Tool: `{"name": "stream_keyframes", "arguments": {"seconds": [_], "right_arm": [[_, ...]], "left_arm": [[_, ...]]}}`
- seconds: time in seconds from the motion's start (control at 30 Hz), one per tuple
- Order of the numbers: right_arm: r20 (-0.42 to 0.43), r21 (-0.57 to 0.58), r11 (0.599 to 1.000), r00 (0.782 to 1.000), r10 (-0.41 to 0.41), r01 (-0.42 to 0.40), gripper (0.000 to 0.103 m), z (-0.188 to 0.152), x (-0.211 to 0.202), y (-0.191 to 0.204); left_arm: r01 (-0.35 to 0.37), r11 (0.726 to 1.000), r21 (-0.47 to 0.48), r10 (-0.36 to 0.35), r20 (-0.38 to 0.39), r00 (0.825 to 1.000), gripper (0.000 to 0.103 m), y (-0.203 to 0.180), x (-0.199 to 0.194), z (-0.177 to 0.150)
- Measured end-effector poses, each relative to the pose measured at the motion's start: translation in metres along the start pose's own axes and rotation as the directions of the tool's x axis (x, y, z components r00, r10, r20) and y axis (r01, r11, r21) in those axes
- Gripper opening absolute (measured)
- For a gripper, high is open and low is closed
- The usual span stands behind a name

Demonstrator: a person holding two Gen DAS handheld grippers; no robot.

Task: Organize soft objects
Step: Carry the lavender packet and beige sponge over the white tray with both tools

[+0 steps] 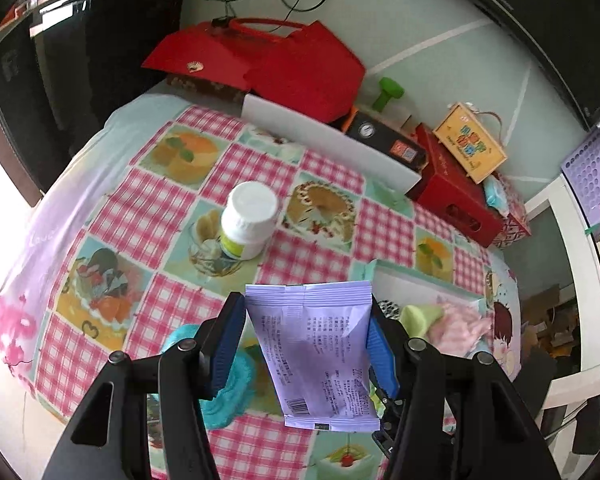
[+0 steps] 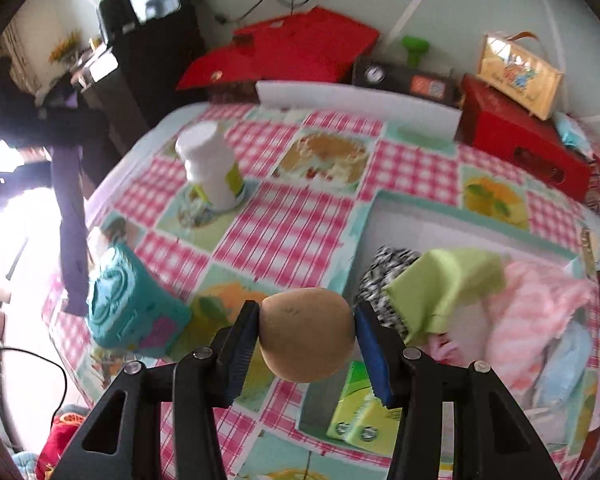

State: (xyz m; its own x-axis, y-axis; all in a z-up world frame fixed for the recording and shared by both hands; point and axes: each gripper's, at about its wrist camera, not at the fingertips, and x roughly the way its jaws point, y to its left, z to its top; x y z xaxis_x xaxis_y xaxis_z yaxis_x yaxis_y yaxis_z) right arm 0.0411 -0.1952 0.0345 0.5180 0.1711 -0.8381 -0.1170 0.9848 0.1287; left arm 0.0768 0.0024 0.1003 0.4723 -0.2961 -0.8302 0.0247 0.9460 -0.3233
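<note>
Held nearest the lens, a lilac snack packet is pinched between the left gripper jaws above the checked counter. Right gripper jaws pinch a tan, potato-like ball. At the counter's right edge, a white tray already holds green and pink cloths. Judged partway: both held items, plus a teal knitted piece near the front edge, remain unsorted.

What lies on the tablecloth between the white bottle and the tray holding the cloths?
Nothing: between the white bottle and the tray only bare checked tablecloth shows, clearest in the right wrist view.
</note>
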Motion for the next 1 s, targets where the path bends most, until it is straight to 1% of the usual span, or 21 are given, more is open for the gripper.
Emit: {"name": "stream_keyframes", "arguments": {"seconds": [0.23, 0.4, 0.63, 0.83, 0.9, 1.0], "right_arm": [[0.08, 0.075, 0.997, 0.996, -0.026, 0.02, 0.052, 0.005, -0.021, -0.022], [0.113, 0.13, 0.991, 0.993, -0.045, 0.03, 0.052, 0.006, -0.031, -0.038], [0.12, 0.197, 0.978, 0.989, -0.091, 0.066, 0.052, 0.004, -0.037, -0.059], [0.119, 0.263, 0.959, 0.983, -0.138, 0.103, 0.052, -0.001, -0.043, -0.084], [0.118, 0.295, 0.946, 0.977, -0.175, 0.134, 0.052, -0.004, -0.048, -0.096], [0.118, 0.35, 0.924, 0.971, -0.206, 0.154, 0.052, -0.009, -0.056, -0.115]], "left_arm": [[0.042, 0.999, 0.016, -0.042, 0.045, 0.998, 0.059, -0.026, -0.004, 0.0], [0.046, 0.999, 0.021, -0.047, 0.053, 0.997, 0.059, -0.04, 0.004, -0.001], [0.08, 0.996, 0.049, -0.082, 0.04, 0.996, 0.059, -0.056, 0.019, -0.007], [0.097, 0.994, 0.047, -0.098, 0.02, 0.995, 0.059, -0.056, 0.03, -0.011], [0.097, 0.994, 0.05, -0.097, 0.016, 0.995, 0.059, -0.058, 0.034, -0.013], [0.105, 0.992, 0.069, -0.106, 0.005, 0.994, 0.059, -0.064, 0.038, -0.017]]}}
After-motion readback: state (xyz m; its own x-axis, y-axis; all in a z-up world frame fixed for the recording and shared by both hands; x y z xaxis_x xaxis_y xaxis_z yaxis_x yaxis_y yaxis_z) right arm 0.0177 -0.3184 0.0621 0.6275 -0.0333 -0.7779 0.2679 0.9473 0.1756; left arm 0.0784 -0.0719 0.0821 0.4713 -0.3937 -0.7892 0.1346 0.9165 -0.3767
